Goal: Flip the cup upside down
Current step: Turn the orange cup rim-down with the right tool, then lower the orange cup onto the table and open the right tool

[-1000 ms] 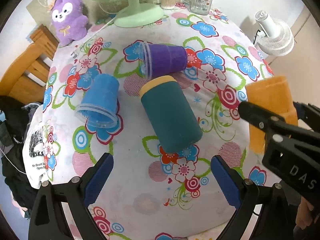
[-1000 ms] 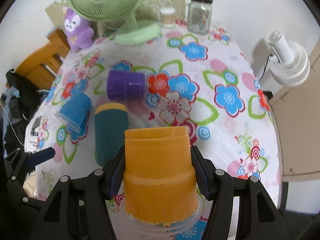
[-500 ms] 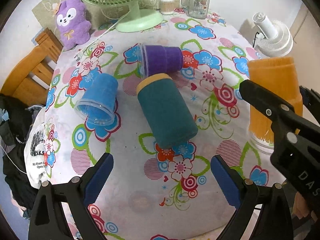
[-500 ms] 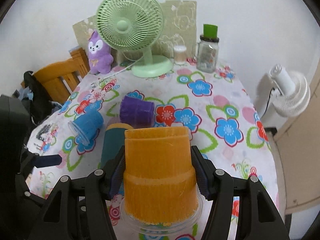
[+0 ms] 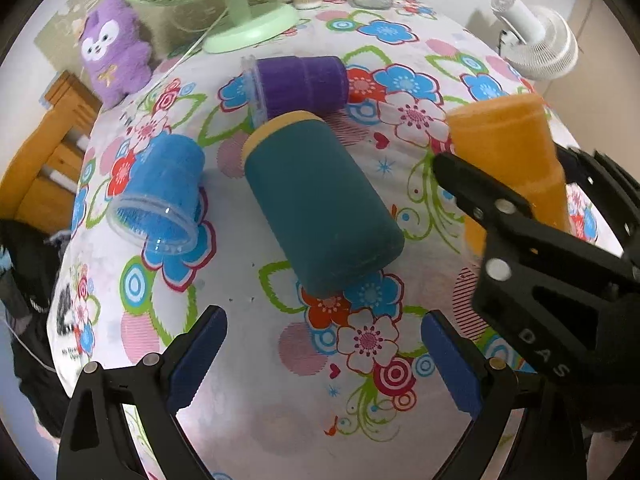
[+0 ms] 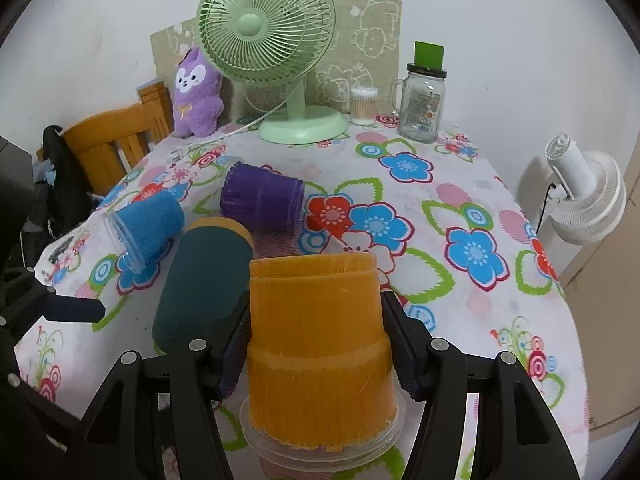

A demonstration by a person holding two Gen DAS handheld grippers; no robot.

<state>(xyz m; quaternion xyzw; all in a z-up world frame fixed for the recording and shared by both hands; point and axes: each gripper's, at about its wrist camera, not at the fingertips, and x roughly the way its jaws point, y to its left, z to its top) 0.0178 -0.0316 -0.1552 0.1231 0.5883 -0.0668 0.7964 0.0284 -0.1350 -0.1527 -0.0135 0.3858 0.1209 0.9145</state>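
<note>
My right gripper is shut on an orange cup, held upside down with its clear rim down at the tablecloth; it also shows in the left wrist view. A teal cup with a yellow rim lies on its side mid-table, also in the right wrist view. A purple cup and a blue cup lie on their sides behind and left of it. My left gripper is open and empty, just short of the teal cup.
A green desk fan, a purple plush toy, a glass jar and a cotton-swab tub stand at the back. A white fan stands off the right edge. A wooden chair is at the left.
My right gripper has tilted upright and lowered the orange cup, mouth down, to the tablecloth. My left gripper has moved slightly closer to the teal cup.
</note>
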